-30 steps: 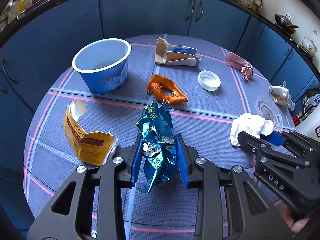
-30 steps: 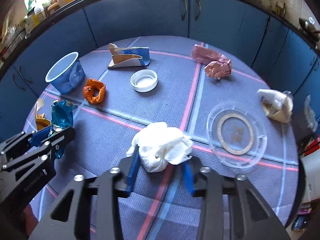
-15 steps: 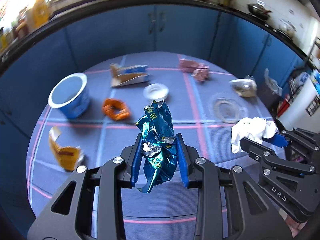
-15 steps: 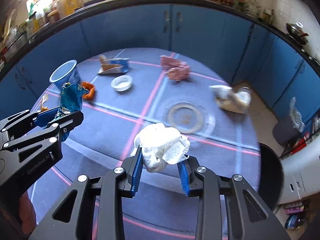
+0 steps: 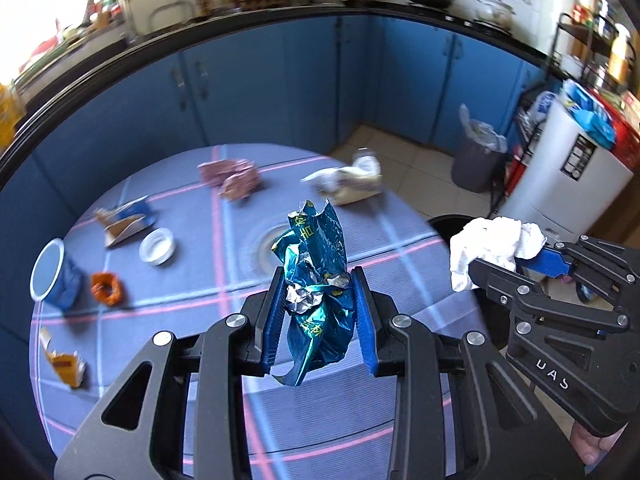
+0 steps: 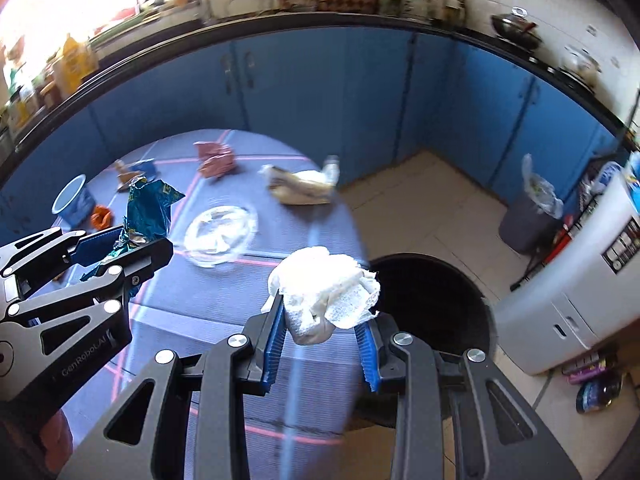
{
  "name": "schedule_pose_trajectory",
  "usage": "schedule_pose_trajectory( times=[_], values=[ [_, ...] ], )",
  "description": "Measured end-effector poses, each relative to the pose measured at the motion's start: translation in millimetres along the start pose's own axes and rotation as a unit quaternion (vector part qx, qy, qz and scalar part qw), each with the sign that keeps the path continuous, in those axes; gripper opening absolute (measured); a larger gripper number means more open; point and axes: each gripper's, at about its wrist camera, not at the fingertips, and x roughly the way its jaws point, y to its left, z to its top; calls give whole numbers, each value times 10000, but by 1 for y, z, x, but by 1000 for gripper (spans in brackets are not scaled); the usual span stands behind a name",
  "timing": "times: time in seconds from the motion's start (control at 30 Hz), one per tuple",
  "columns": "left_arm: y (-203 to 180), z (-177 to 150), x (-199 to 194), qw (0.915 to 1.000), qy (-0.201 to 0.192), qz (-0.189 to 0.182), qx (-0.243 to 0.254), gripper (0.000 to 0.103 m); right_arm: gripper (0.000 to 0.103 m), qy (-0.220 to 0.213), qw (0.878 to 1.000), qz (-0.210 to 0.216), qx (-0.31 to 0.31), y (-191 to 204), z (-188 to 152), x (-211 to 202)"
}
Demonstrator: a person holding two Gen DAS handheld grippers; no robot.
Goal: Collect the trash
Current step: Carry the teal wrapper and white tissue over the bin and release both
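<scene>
The round worktop (image 5: 168,360) lies under me, covered in a blue cloth with pink and pale stripes, and blue cabinets (image 6: 320,92) curve behind it on the far side. At its right edge a black bin (image 6: 432,292) stands open on the tiled floor, and farther right there is a white appliance (image 6: 580,300) and a small grey bin (image 6: 528,220) with a liner. My left gripper (image 5: 318,316) has its fingers narrowed onto a crumpled teal wrapper (image 5: 316,276), which stands upright between the blue pads above the worktop's near half. My right gripper (image 6: 322,334) has its fingers narrowed onto a wadded white tissue (image 6: 324,292), held just left of the black bin's rim, over the worktop's right edge. The two grippers are side by side, close but apart. On the worktop behind them, a clear lid (image 6: 220,234) lies flat near the middle. At the far right edge sits a pale crumpled bag (image 5: 348,182), blurred. At the far middle lies a pink wrapper (image 5: 234,178). On the left stand a blue cup (image 5: 54,276), an orange scrap (image 5: 106,288) just right of it, a white cap (image 5: 158,246), a torn blue carton (image 5: 126,222) beyond that, and a torn yellow carton (image 5: 64,364) at the near left.
</scene>
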Motion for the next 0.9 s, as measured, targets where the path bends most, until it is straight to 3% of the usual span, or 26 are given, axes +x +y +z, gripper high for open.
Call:
schedule_pose_trajectory(
  times=[0.3, 0.9],
  values=[
    [-50, 21, 7, 9989, -118, -147, 435, 33, 32, -125, 9994, -200, 259, -44, -5, -8],
    [-90, 58, 26, 9971, -258, -212, 677, 33, 35, -544, 9964, -433, 481, -87, 7, -12]
  ],
)
